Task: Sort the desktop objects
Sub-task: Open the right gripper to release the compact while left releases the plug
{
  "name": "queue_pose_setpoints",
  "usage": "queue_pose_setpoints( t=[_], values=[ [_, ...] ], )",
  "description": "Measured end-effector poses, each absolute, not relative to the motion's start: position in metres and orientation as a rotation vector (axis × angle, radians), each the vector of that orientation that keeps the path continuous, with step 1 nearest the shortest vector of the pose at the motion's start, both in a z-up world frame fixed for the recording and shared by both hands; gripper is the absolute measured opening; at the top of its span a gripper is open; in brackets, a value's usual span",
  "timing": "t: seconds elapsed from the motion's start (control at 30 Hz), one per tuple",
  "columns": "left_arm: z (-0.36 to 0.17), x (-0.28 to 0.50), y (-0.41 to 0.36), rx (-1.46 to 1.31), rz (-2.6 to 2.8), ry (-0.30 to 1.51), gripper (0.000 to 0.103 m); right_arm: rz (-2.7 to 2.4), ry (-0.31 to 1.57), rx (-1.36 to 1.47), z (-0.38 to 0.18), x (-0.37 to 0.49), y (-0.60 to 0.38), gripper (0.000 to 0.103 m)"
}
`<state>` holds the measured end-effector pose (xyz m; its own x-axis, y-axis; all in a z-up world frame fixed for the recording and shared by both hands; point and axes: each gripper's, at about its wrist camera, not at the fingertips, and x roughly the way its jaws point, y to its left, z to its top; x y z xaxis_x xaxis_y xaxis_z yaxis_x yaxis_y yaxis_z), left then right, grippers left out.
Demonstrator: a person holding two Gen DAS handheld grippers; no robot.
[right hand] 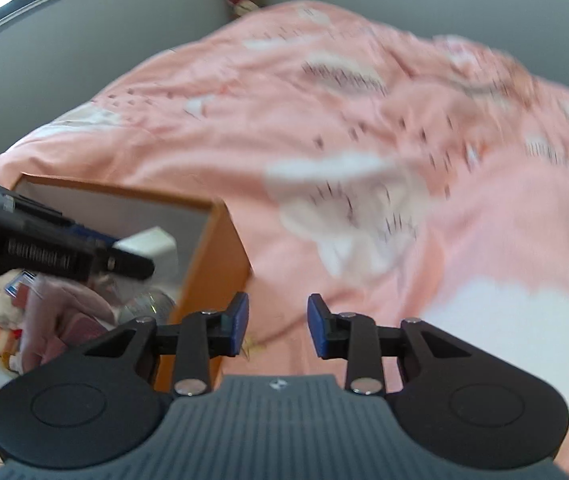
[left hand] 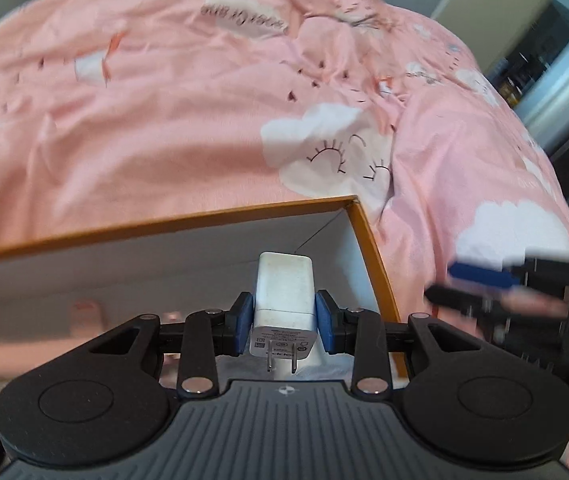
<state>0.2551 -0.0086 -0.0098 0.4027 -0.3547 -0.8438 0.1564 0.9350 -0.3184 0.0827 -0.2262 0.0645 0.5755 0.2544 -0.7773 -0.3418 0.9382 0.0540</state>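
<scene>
In the left wrist view we see our left gripper (left hand: 283, 316) at lower centre, its blue pads clamped on the two sides of a white USB charger (left hand: 284, 292), whose two metal prongs point back toward the camera. The charger hangs over the open orange-rimmed box (left hand: 368, 240), white inside, which fills the lower left of the frame; pink items lie blurred in its bottom. Behind spreads a pink bedsheet (left hand: 188, 100) printed with white clouds. At the right edge our right gripper (left hand: 468, 284) shows, blurred.

In the right wrist view the box sits at lower left with soft pink things and a clear plastic item inside. At lower centre our right gripper's jaws stand apart with nothing between them, over the bedsheet just right of the box.
</scene>
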Motion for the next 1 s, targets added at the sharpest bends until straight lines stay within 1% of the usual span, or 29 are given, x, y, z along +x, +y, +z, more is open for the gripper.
queue_pose_setpoints(
  t=[0.17, 0.4, 0.8, 0.83, 1.0],
  values=[
    [-0.031, 0.268, -0.012, -0.288, -0.245, 1.145, 0.038, 0.373, 0.913, -0.045, 0.046, 0.078, -0.232, 0.035],
    [-0.055, 0.28, -0.02, -0.361, -0.189, 1.205, 0.039, 0.395, 0.897, -0.052, 0.047, 0.073, -0.231, 0.035],
    [-0.066, 0.285, -0.008, -0.514, -0.202, 1.276, 0.039, 0.405, 0.905, -0.06, 0.043, 0.065, -0.233, 0.035],
    [-0.066, 0.285, -0.007, -0.532, -0.206, 1.277, 0.04, 0.404, 0.904, -0.065, 0.044, 0.064, -0.233, 0.035],
    [-0.06, 0.283, -0.003, -0.557, -0.227, 1.254, 0.04, 0.394, 0.908, -0.08, 0.042, 0.06, -0.234, 0.035]
  ],
)
